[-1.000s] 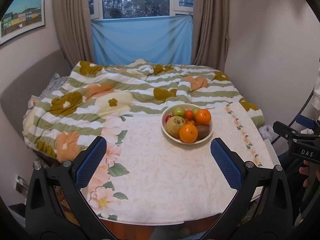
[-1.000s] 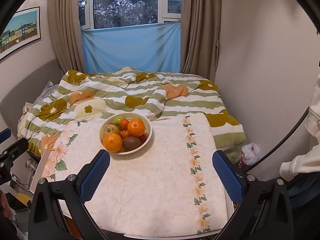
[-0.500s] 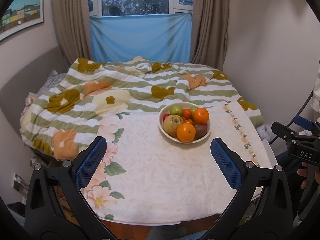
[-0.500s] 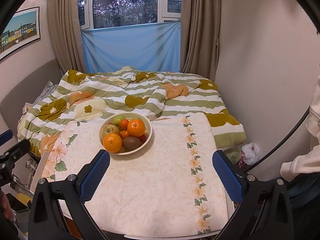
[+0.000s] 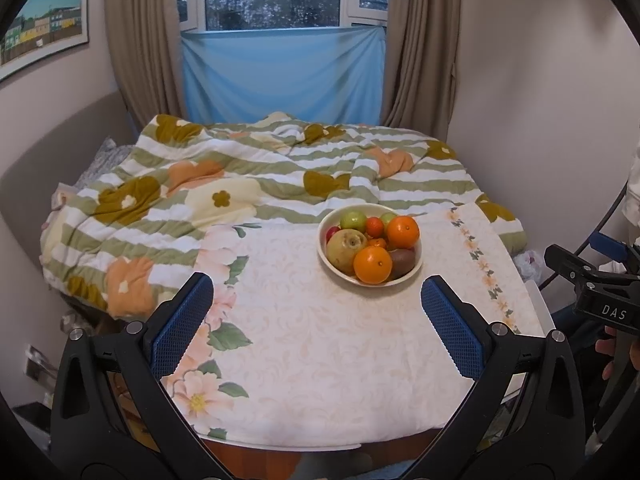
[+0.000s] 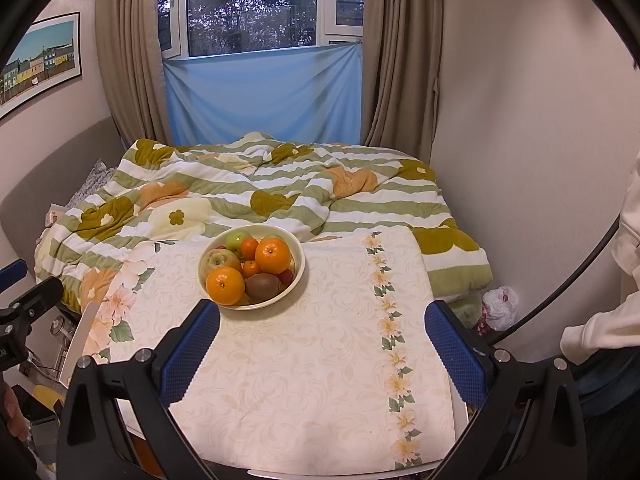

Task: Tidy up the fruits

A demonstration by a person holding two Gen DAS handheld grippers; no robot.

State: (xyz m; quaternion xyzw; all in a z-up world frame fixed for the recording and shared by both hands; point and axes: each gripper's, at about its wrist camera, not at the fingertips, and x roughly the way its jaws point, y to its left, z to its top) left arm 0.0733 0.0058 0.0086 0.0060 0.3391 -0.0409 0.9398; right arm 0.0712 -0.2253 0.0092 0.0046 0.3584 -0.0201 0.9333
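Observation:
A cream bowl (image 5: 326, 258) of fruit stands on the floral tablecloth; it also shows in the right wrist view (image 6: 298, 276). It holds two oranges (image 5: 372, 264) (image 6: 273, 256), a pear (image 5: 346, 245), a kiwi (image 6: 262, 286), green apples (image 5: 353, 220), small tangerines and something red. My left gripper (image 5: 316, 320) is open and empty above the near part of the table. My right gripper (image 6: 322, 340) is open and empty, with its left finger just in front of the bowl.
The table (image 6: 320, 380) has a cloth with pink flowers at the left and a flower border at the right. A bed with a striped floral quilt (image 5: 240, 184) lies behind it. A wall is at the right. A white plastic bag (image 6: 500, 306) lies on the floor.
The left wrist view has shifted slightly, so the bowl sits a little lower and nearer. The right gripper has barely moved. Both stay open.

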